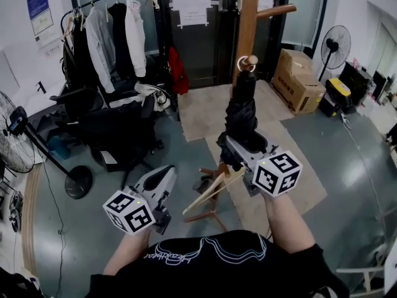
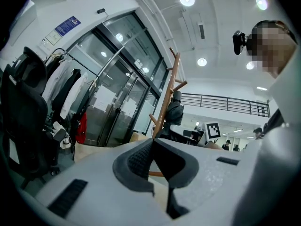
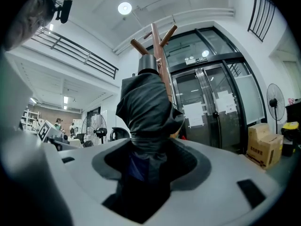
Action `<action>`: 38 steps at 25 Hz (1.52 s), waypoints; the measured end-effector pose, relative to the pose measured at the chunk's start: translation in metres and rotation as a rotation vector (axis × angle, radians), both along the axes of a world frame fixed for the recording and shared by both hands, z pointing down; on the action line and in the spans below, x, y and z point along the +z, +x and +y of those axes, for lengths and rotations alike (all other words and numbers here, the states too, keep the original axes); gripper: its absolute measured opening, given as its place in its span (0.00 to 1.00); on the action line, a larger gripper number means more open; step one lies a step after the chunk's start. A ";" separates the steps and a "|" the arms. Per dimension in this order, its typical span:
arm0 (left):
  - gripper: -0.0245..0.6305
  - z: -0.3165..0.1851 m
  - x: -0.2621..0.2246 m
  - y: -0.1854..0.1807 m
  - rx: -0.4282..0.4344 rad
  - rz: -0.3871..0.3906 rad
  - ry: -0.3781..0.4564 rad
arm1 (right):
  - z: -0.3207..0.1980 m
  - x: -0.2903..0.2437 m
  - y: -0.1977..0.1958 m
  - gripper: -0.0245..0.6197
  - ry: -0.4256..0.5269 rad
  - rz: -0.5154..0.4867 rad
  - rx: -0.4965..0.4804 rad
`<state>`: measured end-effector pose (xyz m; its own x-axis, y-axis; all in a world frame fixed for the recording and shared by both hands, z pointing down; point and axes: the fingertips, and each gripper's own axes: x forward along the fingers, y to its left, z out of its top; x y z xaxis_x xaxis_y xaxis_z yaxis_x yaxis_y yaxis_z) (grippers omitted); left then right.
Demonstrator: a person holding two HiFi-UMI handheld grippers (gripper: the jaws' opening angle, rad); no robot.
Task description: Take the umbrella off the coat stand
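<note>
A folded black umbrella [image 1: 242, 110] hangs upright against the wooden coat stand [image 1: 248, 17], its loop over a short peg [image 1: 249, 61]. My right gripper [image 1: 232, 146] is shut on the umbrella's lower bundle; in the right gripper view the dark fabric [image 3: 148, 107] fills the space between the jaws of that gripper [image 3: 148, 159], with the stand's pole [image 3: 160, 46] behind it. My left gripper [image 1: 165, 174] is held lower and to the left, shut with nothing in it. The left gripper view shows its tips [image 2: 153, 144] meeting, the stand [image 2: 167, 98] and the umbrella [image 2: 175, 112] farther off.
A clothes rack [image 1: 111, 30] with coats stands at the back left, a black office chair [image 1: 118, 129] before it. A floor fan [image 1: 25, 141] is at the left edge. Cardboard boxes [image 1: 301, 79] and another fan [image 1: 335, 45] stand at the right. Glass doors [image 1: 192, 23] lie behind the stand.
</note>
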<state>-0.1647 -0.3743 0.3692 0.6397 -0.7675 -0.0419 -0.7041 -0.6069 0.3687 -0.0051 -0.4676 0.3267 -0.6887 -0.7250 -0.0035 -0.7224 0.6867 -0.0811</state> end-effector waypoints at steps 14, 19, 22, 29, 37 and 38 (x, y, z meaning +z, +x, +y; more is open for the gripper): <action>0.05 0.009 -0.019 -0.012 0.078 -0.014 -0.014 | 0.034 -0.036 -0.006 0.43 0.063 0.004 0.065; 0.04 0.019 -0.020 -0.014 0.115 -0.031 -0.012 | 0.055 -0.044 -0.002 0.43 0.096 0.003 0.111; 0.05 0.028 -0.018 -0.015 0.140 -0.045 -0.019 | 0.076 -0.049 0.000 0.43 0.118 0.000 0.122; 0.04 0.062 -0.017 -0.017 0.189 -0.042 -0.023 | 0.131 -0.036 -0.011 0.43 0.101 -0.021 0.117; 0.05 0.113 -0.016 -0.023 0.255 -0.027 -0.011 | 0.202 0.001 -0.041 0.43 0.009 -0.039 0.094; 0.05 0.119 -0.015 -0.023 0.262 -0.024 -0.013 | 0.209 0.005 -0.043 0.43 -0.001 -0.041 0.094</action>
<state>-0.1880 -0.2557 0.3540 0.8172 -0.5761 -0.0160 -0.5322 -0.7650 0.3626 -0.0483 -0.2585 0.3316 -0.6169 -0.7864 -0.0299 -0.7797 0.6159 -0.1123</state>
